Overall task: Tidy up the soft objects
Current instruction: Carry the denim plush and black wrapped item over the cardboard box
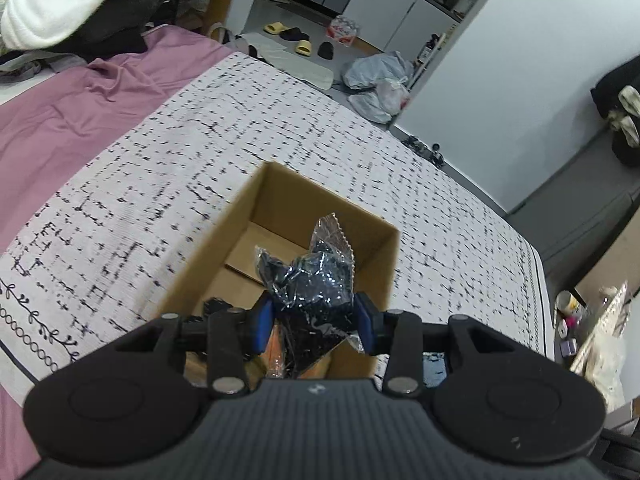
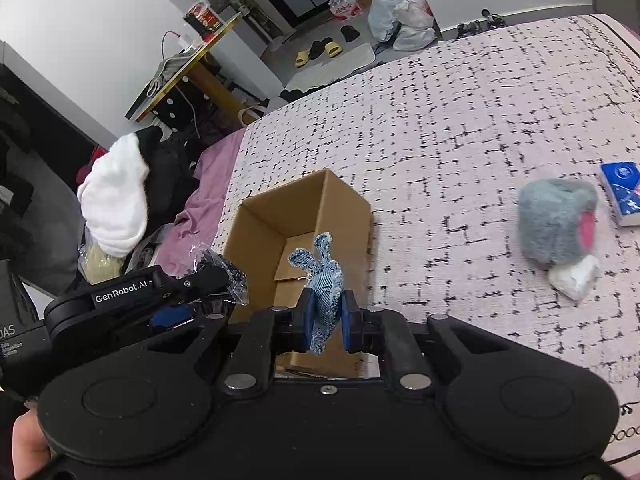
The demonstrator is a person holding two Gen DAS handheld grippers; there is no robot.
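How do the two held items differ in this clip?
The left gripper holds a dark item sealed in a crinkly clear bag; the right gripper holds bare blue denim-like cloth. The bag is bulkier, the cloth thin. Both are pinched between blue pads over the cardboard box.

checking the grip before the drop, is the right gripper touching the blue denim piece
Touching. In the right wrist view the right gripper has its blue pads pressed on both sides of the blue denim piece, over the cardboard box.

White walls (image 1: 500, 52), grey floor (image 1: 280, 8), patterned bedspread (image 1: 240, 128).
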